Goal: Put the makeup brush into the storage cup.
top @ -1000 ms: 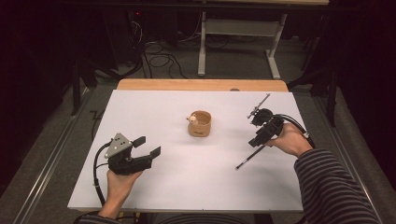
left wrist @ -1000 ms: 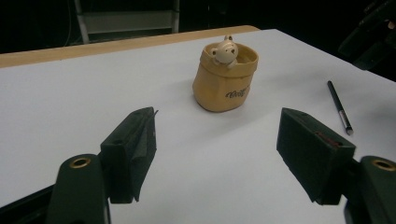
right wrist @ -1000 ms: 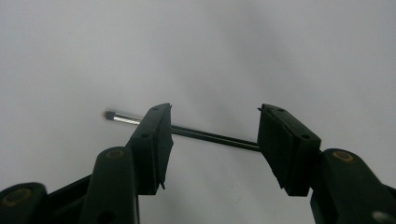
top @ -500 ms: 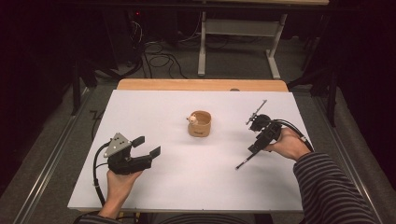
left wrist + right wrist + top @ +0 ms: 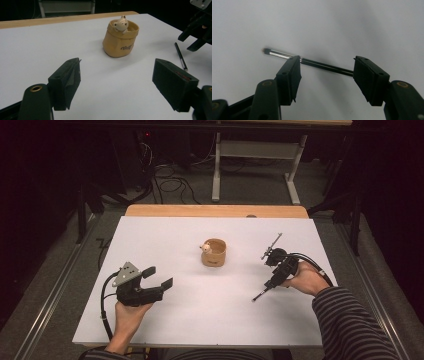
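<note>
A thin black pen [image 5: 260,294] with a silver end lies on the white table [image 5: 200,320] at the right. My right gripper [image 5: 271,281] hangs low over it, tilted down and left. Its jaws have just been opening and now stand open. In the right gripper view the pen [image 5: 324,65] runs crosswise just past the tips of the right gripper [image 5: 327,67], untouched by the pads. A tan cup [image 5: 214,254] with a small bear figure [image 5: 205,248] on its rim stands mid-table. My left gripper [image 5: 159,277] rests at the left, open, aimed at the cup [image 5: 120,40].
A wooden strip [image 5: 215,211] edges the far side of the table. Beyond it are the legs of a desk [image 5: 217,175] and cables [image 5: 170,185] on the floor. The left gripper view also takes in the pen [image 5: 180,56] and the right gripper [image 5: 191,41].
My right gripper has sunk a little towards the pen, which lies where it was. The left hand and the cup have not moved.
</note>
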`<action>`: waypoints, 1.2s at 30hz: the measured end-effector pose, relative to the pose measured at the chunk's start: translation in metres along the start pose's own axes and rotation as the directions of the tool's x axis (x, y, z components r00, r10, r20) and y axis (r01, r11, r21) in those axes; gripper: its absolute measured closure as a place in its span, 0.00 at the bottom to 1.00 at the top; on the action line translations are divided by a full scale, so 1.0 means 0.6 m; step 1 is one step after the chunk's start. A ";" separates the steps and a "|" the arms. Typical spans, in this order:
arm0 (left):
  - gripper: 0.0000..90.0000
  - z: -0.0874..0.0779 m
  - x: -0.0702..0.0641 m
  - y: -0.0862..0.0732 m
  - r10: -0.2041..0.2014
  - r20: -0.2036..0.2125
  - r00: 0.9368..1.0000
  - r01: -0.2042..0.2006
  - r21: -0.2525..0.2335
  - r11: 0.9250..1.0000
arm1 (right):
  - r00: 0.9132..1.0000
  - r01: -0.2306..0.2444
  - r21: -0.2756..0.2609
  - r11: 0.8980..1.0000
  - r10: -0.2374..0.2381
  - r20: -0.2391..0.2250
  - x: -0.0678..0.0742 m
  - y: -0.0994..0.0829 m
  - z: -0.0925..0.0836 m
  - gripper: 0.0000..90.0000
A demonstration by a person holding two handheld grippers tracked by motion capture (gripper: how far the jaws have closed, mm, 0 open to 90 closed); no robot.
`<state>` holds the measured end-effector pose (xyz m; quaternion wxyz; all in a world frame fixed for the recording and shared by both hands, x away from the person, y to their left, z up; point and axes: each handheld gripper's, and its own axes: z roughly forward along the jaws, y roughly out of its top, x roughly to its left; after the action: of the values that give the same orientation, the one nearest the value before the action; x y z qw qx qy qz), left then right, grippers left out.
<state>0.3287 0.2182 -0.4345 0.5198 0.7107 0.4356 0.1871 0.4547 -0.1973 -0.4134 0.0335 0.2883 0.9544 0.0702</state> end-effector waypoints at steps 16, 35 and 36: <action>0.26 0.003 -0.001 0.000 0.008 0.011 1.000 -0.008 0.018 1.000 | 0.999 0.030 0.037 0.999 -0.029 -0.014 0.001 0.001 0.028 0.42; 0.26 0.003 0.000 -0.001 0.015 0.004 1.000 -0.015 0.024 1.000 | 0.998 0.063 0.064 0.996 -0.061 -0.019 0.001 0.001 0.044 0.38; 0.26 0.003 0.000 -0.001 0.015 0.005 1.000 -0.015 0.024 1.000 | 0.998 0.062 0.060 0.996 -0.061 -0.019 0.001 0.001 0.044 0.38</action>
<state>0.3297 0.2170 -0.4356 0.5108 0.7206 0.4311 0.1841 0.4575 -0.1935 -0.4397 0.0186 0.2590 0.9648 0.0425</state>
